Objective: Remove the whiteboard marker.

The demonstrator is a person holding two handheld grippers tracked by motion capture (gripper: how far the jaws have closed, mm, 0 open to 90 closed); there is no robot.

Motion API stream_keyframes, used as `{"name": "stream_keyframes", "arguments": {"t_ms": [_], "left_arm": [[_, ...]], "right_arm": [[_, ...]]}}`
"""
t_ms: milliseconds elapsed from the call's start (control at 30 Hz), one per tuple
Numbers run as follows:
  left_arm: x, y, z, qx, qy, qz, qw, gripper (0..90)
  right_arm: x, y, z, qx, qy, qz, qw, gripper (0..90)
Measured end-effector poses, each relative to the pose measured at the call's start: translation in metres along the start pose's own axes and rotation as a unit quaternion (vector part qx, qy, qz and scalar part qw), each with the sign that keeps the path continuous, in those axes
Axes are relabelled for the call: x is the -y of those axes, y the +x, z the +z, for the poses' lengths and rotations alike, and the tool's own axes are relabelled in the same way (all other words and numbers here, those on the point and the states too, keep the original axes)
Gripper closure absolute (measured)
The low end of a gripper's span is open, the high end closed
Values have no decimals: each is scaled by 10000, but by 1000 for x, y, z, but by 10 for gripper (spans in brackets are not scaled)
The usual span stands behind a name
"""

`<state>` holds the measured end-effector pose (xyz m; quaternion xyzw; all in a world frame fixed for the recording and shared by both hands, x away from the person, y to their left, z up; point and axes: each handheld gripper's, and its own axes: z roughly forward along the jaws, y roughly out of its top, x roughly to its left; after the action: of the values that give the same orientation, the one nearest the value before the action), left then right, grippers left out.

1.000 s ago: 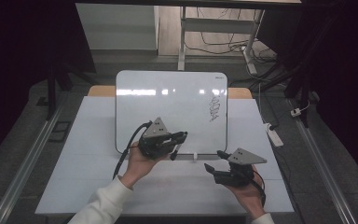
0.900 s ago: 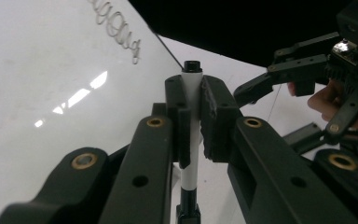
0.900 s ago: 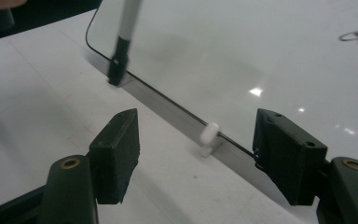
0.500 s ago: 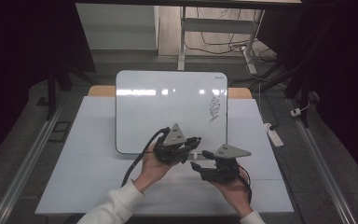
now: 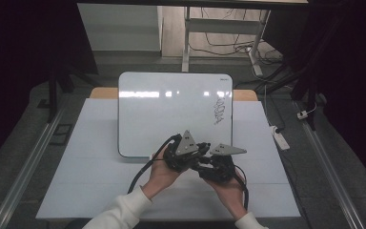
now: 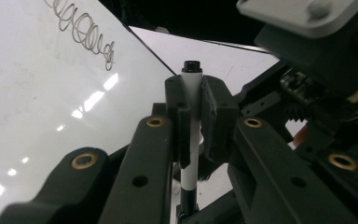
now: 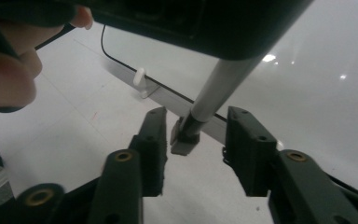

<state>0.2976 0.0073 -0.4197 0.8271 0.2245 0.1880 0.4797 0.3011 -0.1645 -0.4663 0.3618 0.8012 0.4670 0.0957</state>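
A white marker (image 6: 192, 88) with a black end stands upright between the pads of my left gripper (image 6: 193, 114), which is shut on its barrel. In the high view both hands meet at the table's near middle, the left gripper (image 5: 196, 155) touching noses with the right gripper (image 5: 204, 165). My right gripper (image 7: 198, 149) has just been closing its jaws. The marker's dark lower end (image 7: 186, 135) hangs between them, with a gap on each side. A whiteboard (image 5: 171, 109) with a black scribble (image 5: 220, 112) lies just beyond the hands.
The whiteboard rests on a white table cover (image 5: 90, 181). A small white piece (image 7: 140, 77) sits at the board's near edge. A white power strip (image 5: 280, 138) lies off the table's right side. Metal rails run along both sides, and cables lie on the floor behind.
Both hands have drawn together toward the table's middle. The right gripper's jaws have narrowed around the marker's lower end. The left gripper still holds the marker.
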Motion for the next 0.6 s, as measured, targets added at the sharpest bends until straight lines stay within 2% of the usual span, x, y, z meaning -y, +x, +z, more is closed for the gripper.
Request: {"name": "stream_keyframes", "arguments": {"t_ms": [200, 267, 500, 600], "left_arm": [[-1, -3, 2, 8, -8, 18, 10000, 813], [-2, -4, 2, -7, -3, 45, 10000, 813], [-2, -4, 2, 5, -22, 44, 10000, 808], [-2, -4, 2, 104, -87, -27, 9999, 767]], "right_arm": [[1, -1, 4, -98, 40, 130, 9999, 726], [1, -1, 5, -118, 37, 136, 9998, 728], [2, -7, 4, -198, 60, 378, 9991, 770], [2, -9, 3, -193, 41, 398, 9990, 774]]}}
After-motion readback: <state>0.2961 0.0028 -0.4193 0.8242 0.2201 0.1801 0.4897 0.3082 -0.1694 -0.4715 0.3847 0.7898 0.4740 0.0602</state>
